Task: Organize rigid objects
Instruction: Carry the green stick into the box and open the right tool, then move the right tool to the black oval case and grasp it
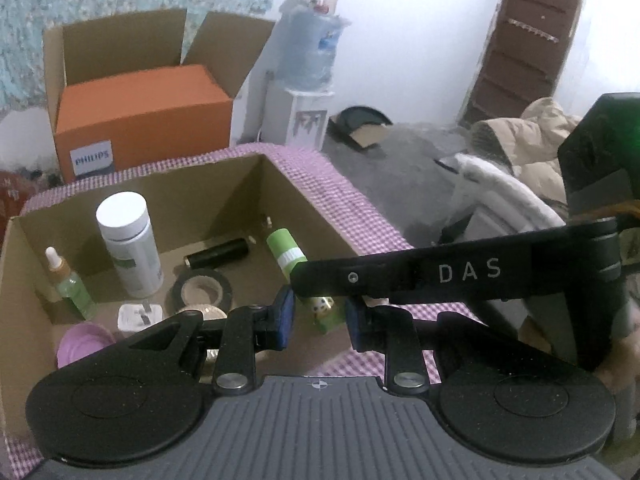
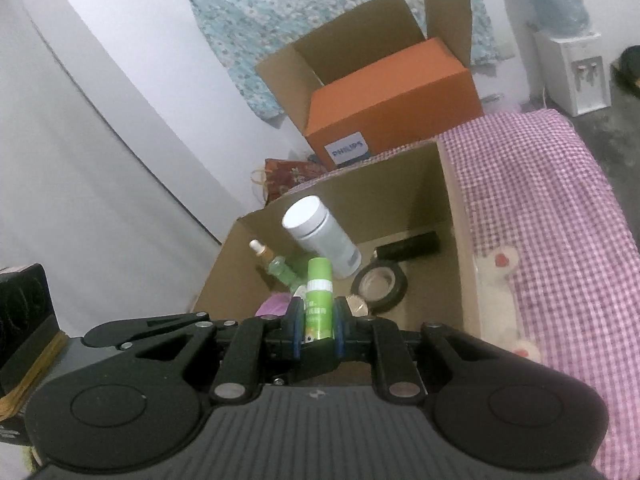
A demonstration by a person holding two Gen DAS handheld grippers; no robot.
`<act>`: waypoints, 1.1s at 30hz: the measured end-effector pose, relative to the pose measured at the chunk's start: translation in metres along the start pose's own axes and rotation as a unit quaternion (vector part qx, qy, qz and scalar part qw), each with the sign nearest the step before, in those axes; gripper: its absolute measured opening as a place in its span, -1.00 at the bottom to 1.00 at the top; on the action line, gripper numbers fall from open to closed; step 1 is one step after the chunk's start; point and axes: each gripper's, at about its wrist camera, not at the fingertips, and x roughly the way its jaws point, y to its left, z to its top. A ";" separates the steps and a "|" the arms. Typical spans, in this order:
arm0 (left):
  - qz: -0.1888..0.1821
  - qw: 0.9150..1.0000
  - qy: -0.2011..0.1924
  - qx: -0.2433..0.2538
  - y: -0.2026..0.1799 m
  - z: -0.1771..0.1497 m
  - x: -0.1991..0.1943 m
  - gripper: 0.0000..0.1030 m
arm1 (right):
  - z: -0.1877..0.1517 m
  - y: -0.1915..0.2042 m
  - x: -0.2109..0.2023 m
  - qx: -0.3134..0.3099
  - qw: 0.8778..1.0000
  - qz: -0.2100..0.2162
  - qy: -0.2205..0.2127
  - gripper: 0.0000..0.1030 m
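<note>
Right wrist view: right gripper clamped on a green glue stick, a smooth cylinder with a white band, held upright over the near edge of an open cardboard box. The left wrist view shows the same stick from the side, tilted, with the right tool's black arm marked "DAS" crossing the frame and hiding its lower part.

Left gripper hangs with its blue-padded jaws apart, nothing between them, just above the box's near wall.

In the box: a tall white bottle, upright in the left view; a green dropper bottle beside it; a matte black cylinder lying flat; a black tape roll; a white plug adapter; a lilac round lid, mostly hidden in the right view.

The box sits on pink checked cloth. Only the right view shows a pale plush toy against the box's outer right wall. Behind, an orange Philips carton and a water dispenser.
</note>
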 end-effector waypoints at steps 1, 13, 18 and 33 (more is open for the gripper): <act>-0.002 1.000 0.007 -0.006 0.007 0.003 0.004 -0.50 | 0.004 -0.003 0.007 0.001 1.000 -0.003 0.003 -0.66; 0.007 0.997 0.067 -0.040 0.037 0.001 0.055 -0.49 | 0.016 -0.026 0.063 0.014 0.997 -0.040 0.058 -0.66; 0.009 0.997 0.059 -0.046 0.038 0.000 0.047 -0.49 | 0.016 -0.027 0.059 0.015 0.998 -0.035 0.056 -0.66; 0.014 0.999 0.008 -0.047 0.019 -0.012 -0.007 -0.37 | -0.020 -0.023 -0.029 0.060 0.998 0.013 -0.012 -0.66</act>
